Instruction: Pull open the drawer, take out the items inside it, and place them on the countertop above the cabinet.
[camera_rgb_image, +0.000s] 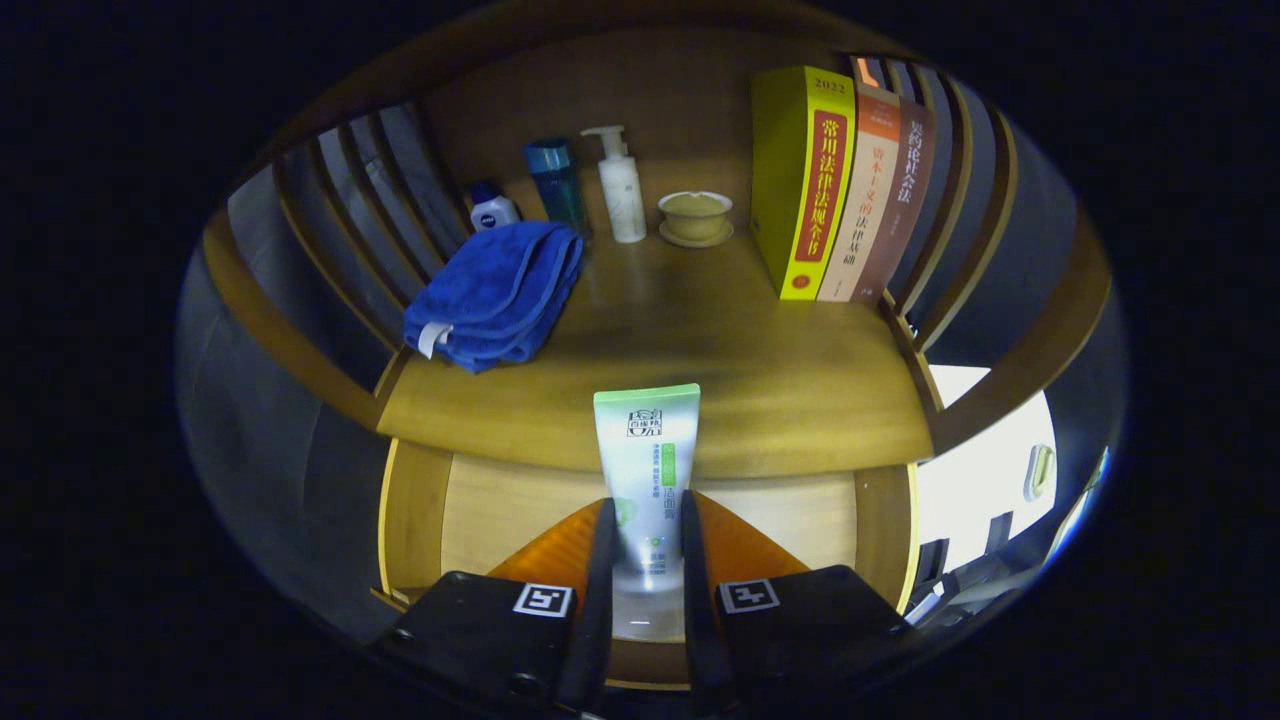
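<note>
Tool (645, 560) is clamped on the tube (647, 470). I see the table's (760, 390) near and middle area bare, passable. Obstacles: blue towel (495, 290) ahead-left, bottles (620, 185) and lidded cup (695, 217) along the back, books (835, 185) back-right. Slatted rails (350, 215) wall both sides.

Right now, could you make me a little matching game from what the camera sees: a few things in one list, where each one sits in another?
Things:
1. tube
2. blue towel
3. books
4. bowl on saucer

Places:
A. standing upright at one end of the countertop
B. folded at the other end, in front of the bottles
C. held between the fingers of the gripper, above the open drawer
D. at the back, between the pump bottle and the books

Pairs: 1-C, 2-B, 3-A, 4-D
</note>
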